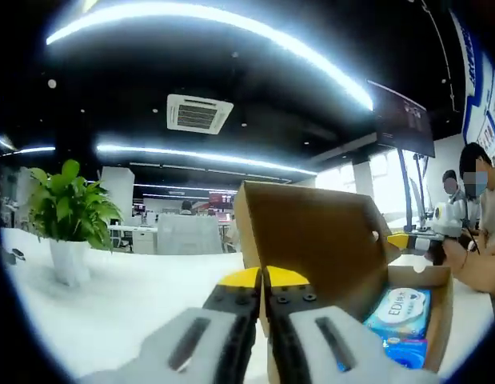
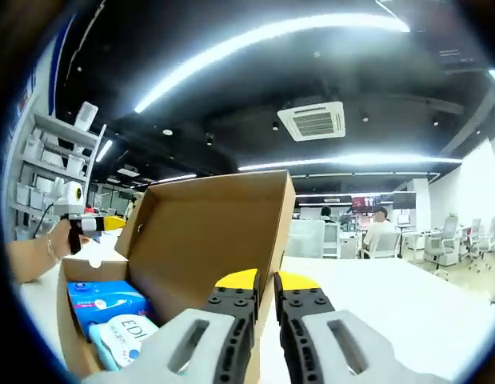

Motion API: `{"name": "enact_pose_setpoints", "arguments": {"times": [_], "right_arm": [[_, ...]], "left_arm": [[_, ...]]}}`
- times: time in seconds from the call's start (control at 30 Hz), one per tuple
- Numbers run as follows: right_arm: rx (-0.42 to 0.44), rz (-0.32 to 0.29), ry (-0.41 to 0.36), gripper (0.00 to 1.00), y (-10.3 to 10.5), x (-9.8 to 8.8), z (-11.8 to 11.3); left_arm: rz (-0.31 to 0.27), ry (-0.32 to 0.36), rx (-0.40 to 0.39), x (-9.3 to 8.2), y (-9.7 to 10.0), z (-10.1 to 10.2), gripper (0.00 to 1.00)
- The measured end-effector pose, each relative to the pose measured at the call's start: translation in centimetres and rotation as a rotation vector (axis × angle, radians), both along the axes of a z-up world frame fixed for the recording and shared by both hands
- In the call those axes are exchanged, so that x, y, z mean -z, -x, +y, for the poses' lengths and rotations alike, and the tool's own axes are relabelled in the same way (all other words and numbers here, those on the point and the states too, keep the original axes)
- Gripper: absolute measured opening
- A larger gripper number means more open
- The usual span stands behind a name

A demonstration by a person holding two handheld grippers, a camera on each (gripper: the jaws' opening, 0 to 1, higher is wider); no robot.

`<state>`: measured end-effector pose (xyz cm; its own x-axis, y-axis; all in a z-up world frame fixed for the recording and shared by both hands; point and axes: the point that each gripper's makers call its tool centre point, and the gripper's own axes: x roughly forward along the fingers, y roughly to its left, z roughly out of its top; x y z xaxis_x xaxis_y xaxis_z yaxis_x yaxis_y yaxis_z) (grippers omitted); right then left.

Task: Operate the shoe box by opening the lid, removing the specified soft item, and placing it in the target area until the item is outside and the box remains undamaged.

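Observation:
A brown cardboard shoe box (image 1: 439, 320) stands on the white table with its lid (image 1: 311, 232) raised upright. Soft blue and white packets (image 1: 401, 308) lie inside. My left gripper (image 1: 263, 278) is shut on the lid's near side edge. In the right gripper view the same lid (image 2: 207, 240) stands open over the packets (image 2: 111, 308), and my right gripper (image 2: 267, 282) is pinched shut on the lid's opposite edge. Each gripper shows at the far end of the box in the other's view: the right one (image 1: 401, 239) and the left one (image 2: 111, 222).
A potted plant (image 1: 67, 212) stands on the white table (image 1: 111, 304) to the left. A person (image 1: 479, 232) is close beside the box at the right. Shelves (image 2: 47, 160) line the left wall. The table (image 2: 375, 296) stretches to the right, with office chairs behind.

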<state>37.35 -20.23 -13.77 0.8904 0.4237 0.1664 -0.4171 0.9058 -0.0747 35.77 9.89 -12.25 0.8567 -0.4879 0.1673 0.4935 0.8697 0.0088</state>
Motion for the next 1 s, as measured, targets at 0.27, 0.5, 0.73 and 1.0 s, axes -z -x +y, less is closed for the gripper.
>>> {"name": "enact_pose_setpoints", "arguments": {"times": [0.27,0.5,0.73,1.0], "right_arm": [[0.038,-0.018,0.068,0.08,0.0,0.1,-0.2],[0.071,-0.010,0.072,0.07,-0.1,0.2,-1.0],[0.075,0.027,0.022,0.07,-0.4,0.6,-1.8],[0.074,0.034,0.004,0.07,-0.4,0.7,-1.8]], "left_arm": [[0.015,-0.023,-0.019,0.6,-0.5,0.4,0.03],[0.010,-0.014,-0.020,0.3,-0.3,0.8,0.03],[0.014,-0.001,-0.017,0.3,-0.2,1.0,0.03],[0.015,-0.008,-0.013,0.4,-0.1,0.8,0.03]]}}
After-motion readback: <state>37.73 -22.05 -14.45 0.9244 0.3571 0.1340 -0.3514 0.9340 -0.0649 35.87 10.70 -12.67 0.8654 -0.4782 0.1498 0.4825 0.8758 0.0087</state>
